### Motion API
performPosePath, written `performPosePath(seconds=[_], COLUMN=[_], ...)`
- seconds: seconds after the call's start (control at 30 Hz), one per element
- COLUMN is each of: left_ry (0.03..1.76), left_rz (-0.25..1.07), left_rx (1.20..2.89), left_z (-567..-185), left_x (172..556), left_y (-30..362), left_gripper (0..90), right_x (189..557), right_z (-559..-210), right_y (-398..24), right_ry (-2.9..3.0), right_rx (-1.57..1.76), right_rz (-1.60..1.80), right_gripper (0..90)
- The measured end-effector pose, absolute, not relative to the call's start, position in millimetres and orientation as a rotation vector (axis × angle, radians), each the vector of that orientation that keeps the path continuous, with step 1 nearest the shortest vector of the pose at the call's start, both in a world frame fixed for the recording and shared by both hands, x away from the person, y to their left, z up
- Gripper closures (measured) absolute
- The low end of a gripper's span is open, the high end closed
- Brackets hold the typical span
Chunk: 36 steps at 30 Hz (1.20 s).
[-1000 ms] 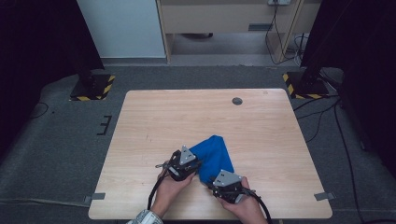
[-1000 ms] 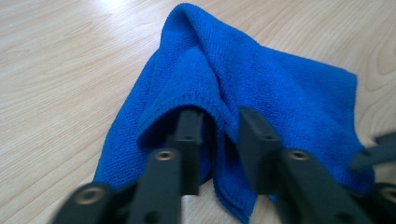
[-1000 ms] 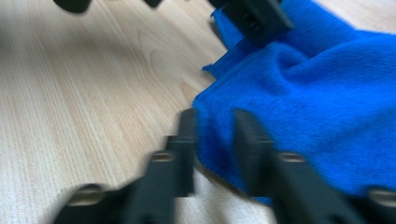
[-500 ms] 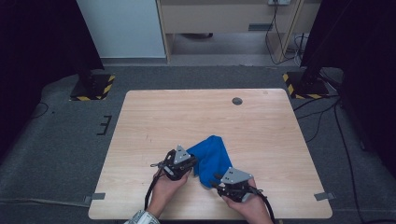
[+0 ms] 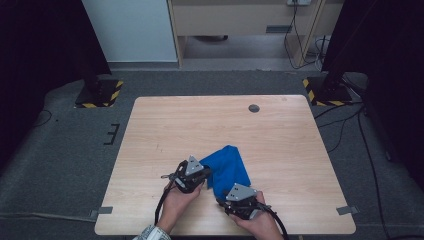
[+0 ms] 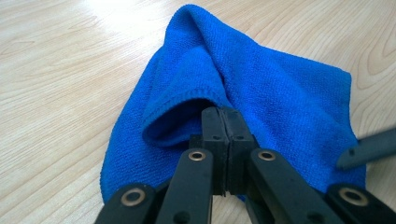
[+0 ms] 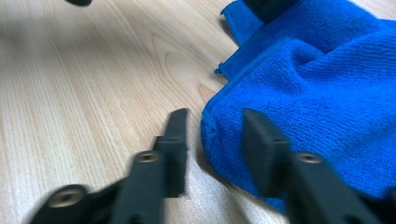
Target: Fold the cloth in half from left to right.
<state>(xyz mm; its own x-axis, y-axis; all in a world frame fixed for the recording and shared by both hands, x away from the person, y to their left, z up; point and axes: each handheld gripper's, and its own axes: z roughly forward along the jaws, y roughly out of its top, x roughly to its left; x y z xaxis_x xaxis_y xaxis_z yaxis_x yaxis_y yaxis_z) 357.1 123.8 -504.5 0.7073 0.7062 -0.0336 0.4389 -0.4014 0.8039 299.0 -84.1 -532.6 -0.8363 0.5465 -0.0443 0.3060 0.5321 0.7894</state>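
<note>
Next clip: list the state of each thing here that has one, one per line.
Cloth: blue, crumpled and partly folded over itself, lying on the table.
Left gripper: jaws shut, pinching a hemmed edge of the cloth.
Right gripper: jaws open, straddling a corner of the cloth, not yet closed on it.

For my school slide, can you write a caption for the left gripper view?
The left claw, shut on a fold of the blue cloth, on the wooden table.
</note>
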Motion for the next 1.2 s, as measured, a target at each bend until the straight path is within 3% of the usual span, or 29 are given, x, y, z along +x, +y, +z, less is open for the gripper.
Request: performPosePath(seconds=[0.07,0.13,0.53,1.2], left_ry=[0.868,0.865,0.912,0.983], left_rz=[0.395,0.394,0.391,0.431], left_rx=[2.057,2.058,2.09,2.092], left_z=[-503.8,-503.4,-509.6,-518.6], left_x=[356.5,355.8,361.7,371.5], left_y=[123.7,123.8,133.2,148.6], left_gripper=[89.4,89.5,89.9,90.0], right_x=[300.5,301.6,326.4,357.8], right_z=[-533.1,-532.0,-503.5,-519.7], right_y=[-85.2,-87.2,-152.6,-227.6], right_ry=[2.485,2.476,2.295,2.164], right_rx=[0.709,0.719,0.923,1.207], right_rz=[1.202,1.208,1.255,1.143], right_gripper=[84.4,87.9,88.8,88.8])
